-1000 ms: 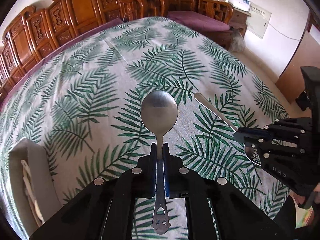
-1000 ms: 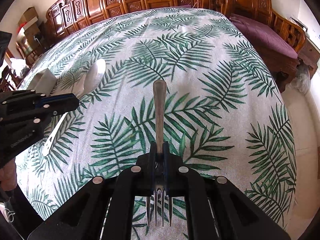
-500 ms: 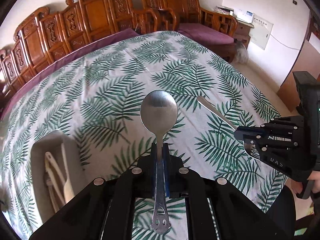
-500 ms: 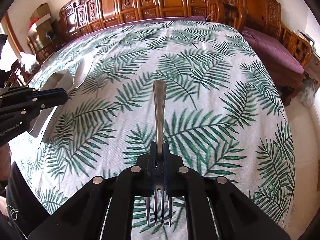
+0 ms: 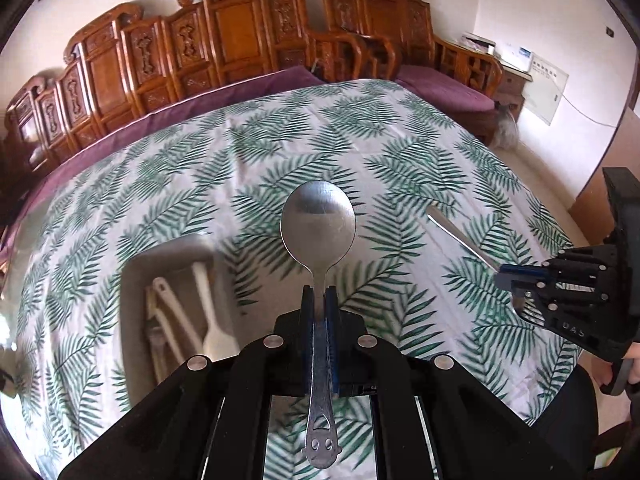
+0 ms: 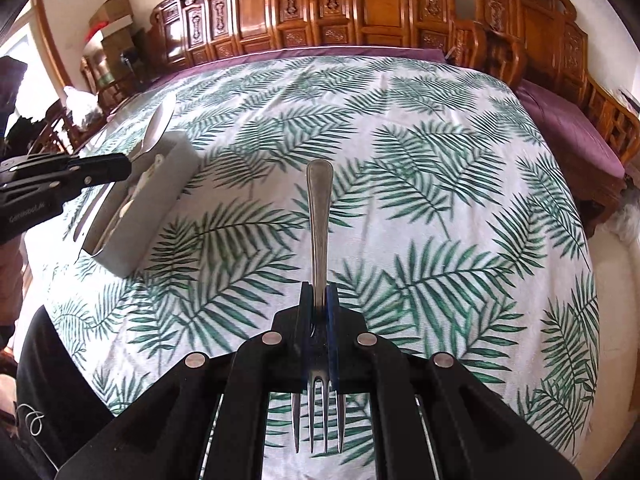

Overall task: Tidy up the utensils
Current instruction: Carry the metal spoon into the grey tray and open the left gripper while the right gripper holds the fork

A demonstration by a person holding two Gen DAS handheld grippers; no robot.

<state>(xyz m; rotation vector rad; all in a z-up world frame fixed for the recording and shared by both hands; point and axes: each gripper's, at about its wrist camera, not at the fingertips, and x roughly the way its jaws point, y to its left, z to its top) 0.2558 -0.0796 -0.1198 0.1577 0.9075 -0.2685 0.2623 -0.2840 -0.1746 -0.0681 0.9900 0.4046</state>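
Left hand-held gripper (image 5: 319,300) clamps steel spoon (image 5: 318,224); right hand-held gripper (image 6: 319,300) clamps fork (image 6: 319,216).

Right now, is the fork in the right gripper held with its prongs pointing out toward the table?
No, the fork sits in the right gripper with its handle pointing out and prongs toward the camera.
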